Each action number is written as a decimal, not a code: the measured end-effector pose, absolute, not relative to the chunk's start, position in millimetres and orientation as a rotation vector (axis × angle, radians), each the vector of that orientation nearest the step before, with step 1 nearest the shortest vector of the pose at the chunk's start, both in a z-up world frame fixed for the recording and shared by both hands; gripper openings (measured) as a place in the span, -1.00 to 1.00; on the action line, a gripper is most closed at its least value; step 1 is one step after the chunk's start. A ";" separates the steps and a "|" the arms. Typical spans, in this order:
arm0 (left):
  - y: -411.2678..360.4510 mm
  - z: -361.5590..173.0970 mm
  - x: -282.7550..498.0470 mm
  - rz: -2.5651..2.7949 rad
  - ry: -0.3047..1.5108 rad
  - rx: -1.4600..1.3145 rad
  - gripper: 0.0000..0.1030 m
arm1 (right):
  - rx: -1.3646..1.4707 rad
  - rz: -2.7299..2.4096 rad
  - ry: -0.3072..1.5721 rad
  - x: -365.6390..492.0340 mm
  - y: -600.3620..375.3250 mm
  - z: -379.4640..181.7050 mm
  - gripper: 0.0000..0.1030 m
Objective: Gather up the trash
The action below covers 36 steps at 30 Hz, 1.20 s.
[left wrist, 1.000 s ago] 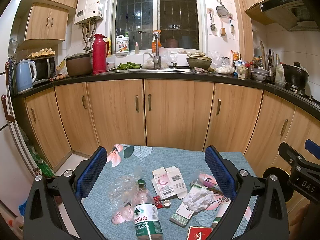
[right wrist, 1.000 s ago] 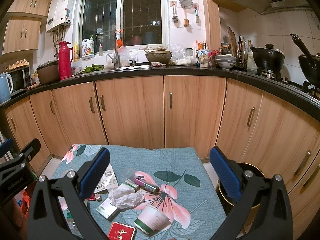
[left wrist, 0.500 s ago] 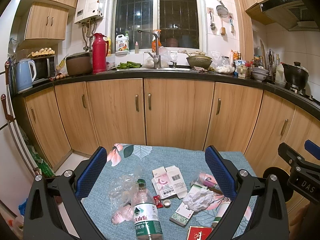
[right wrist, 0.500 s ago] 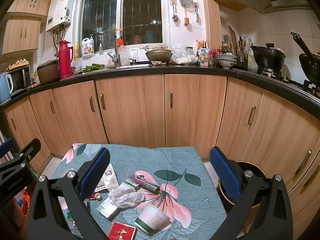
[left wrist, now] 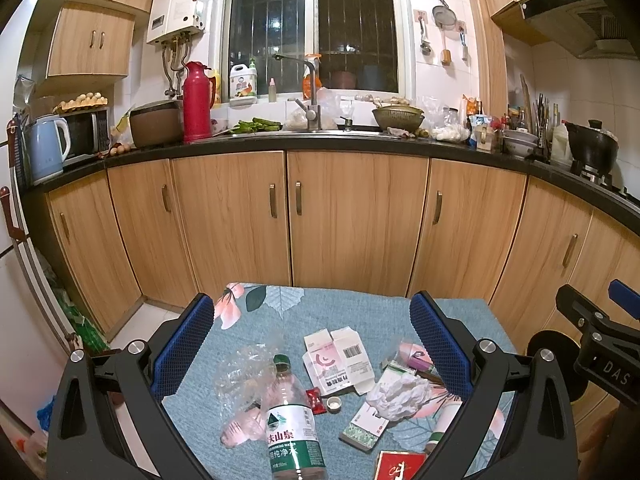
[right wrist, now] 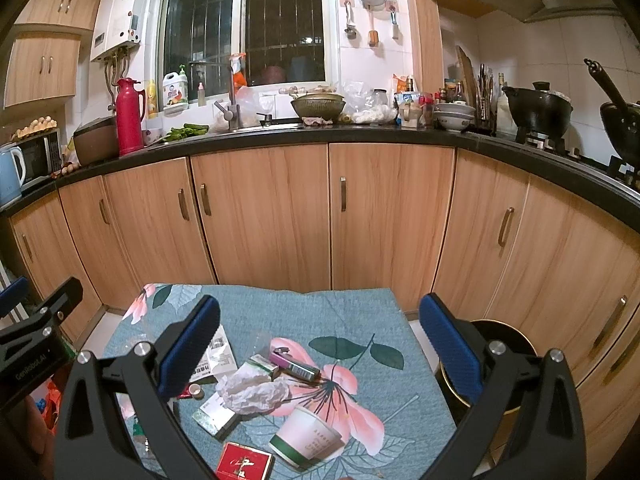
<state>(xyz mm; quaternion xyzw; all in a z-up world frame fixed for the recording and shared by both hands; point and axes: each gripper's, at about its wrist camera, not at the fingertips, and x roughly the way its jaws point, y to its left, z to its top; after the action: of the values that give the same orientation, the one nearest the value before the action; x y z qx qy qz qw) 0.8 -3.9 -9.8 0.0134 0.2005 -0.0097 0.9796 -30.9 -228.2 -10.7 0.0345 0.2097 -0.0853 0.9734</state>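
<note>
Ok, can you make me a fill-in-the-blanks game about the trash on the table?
1. The water bottle has a cap colored ____.
2. The paper cup is lying on its ____.
3. Both the left gripper and the right gripper are ____ and hold nothing.
4. The crumpled tissue is colored ____.

Missing words: green; side; open; white
</note>
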 end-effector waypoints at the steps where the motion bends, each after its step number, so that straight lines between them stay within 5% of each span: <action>1: -4.3 -11.4 1.7 -0.021 0.407 0.027 0.84 | 0.070 -0.171 0.425 -25.1 -231.8 -10.4 0.94; 12: 11.1 -30.1 27.4 -0.021 0.502 0.012 0.84 | 0.073 -0.115 0.523 -4.5 -235.2 -40.7 0.94; 21: 86.3 -106.3 64.4 0.098 0.769 -0.023 0.84 | 0.080 0.003 0.827 -1.7 -265.8 -135.1 0.94; 36: 88.0 -128.8 60.9 0.039 0.804 -0.013 0.84 | -0.091 0.326 1.008 26.9 -226.8 -214.1 0.94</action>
<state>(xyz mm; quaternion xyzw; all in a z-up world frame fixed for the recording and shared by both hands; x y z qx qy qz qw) 60.9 88.0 -128.8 -0.0065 0.3911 0.0192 0.9201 26.9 -226.8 -214.1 -0.0433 0.4808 0.1556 0.8618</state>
